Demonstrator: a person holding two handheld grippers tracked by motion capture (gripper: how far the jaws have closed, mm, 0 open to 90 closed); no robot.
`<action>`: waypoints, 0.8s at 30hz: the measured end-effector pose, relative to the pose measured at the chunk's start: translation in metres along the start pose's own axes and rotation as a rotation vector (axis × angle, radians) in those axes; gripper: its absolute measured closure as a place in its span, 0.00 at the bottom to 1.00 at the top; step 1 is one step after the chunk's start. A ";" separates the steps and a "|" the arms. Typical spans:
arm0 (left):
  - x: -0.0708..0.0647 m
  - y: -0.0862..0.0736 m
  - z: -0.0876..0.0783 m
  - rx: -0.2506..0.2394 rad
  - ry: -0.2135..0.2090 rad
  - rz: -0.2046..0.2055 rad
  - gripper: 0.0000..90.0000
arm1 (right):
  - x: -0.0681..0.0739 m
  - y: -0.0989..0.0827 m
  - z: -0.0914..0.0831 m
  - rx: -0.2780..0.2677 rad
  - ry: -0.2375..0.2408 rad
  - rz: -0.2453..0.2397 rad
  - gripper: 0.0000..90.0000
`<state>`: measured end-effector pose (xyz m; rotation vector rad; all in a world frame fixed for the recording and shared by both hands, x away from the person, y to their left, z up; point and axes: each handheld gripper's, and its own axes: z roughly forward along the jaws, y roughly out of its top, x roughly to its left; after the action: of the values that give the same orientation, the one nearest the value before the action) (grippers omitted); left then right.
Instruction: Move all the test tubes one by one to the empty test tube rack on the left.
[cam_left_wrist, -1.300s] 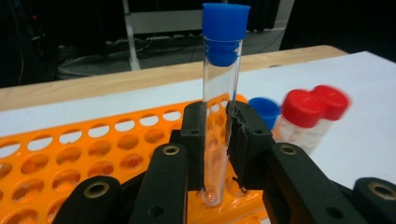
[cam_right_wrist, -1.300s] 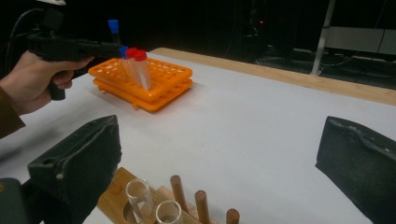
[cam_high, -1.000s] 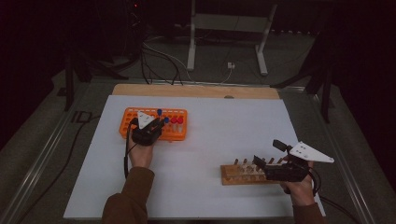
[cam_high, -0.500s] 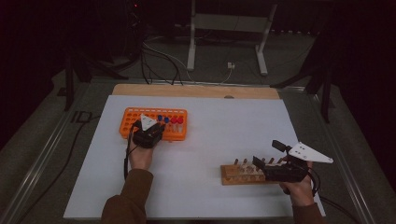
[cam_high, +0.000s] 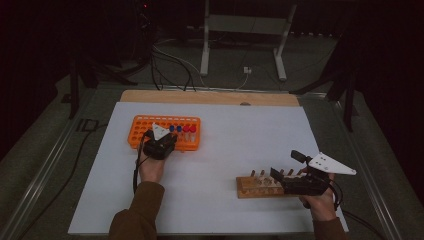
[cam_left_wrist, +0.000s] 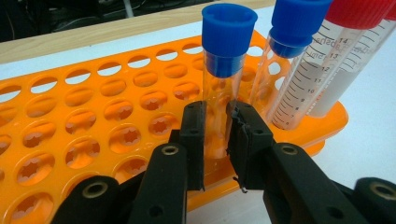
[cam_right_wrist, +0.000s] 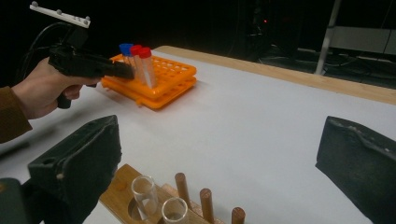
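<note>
Your left gripper (cam_left_wrist: 215, 140) has its jaws closed narrow on a blue-capped tube (cam_left_wrist: 223, 84), clamping the clear wall well below the cap while the tube stands upright in the orange rack (cam_left_wrist: 93, 135). Your right gripper (cam_right_wrist: 219, 163) is spread wide, its two jaws far apart on either side of the wooden rack (cam_right_wrist: 154, 196) and touching nothing.

In the left gripper view the tube's foot is hidden behind the pads and the rack's top plate, so you cannot see how deep it sits. The neighbouring blue-capped tube (cam_left_wrist: 285, 56) and red-capped tube (cam_left_wrist: 327, 60) are cut off by the top edge. From the high view your left hand (cam_high: 150, 167) and gripper cover the near edge of the orange rack, and the caps are only small coloured dots. The wooden rack is cropped at the bottom of the right gripper view; two open glass tubes (cam_right_wrist: 144, 193) and several pegs (cam_right_wrist: 182, 186) show.

The gripped tube is clear with a ribbed blue screw cap. It stands near the rack's right end, on the white sheet (cam_high: 240, 135), left of centre.
</note>
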<state>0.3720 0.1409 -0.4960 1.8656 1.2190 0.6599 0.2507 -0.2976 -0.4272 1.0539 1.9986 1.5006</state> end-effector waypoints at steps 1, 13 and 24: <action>0.001 0.000 0.000 0.000 -0.005 -0.005 0.79 | 0.000 0.000 0.000 0.001 0.000 0.000 0.00; 0.009 -0.012 -0.022 -0.073 -0.064 -0.163 0.47 | -0.001 -0.003 0.002 0.022 0.008 0.005 0.00; 0.003 -0.008 -0.058 -0.145 -0.129 -0.188 0.10 | 0.002 -0.007 0.005 0.077 0.011 -0.018 0.02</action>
<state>0.3247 0.1644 -0.4709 1.6259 1.2116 0.5034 0.2509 -0.2934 -0.4355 1.0569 2.0826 1.4334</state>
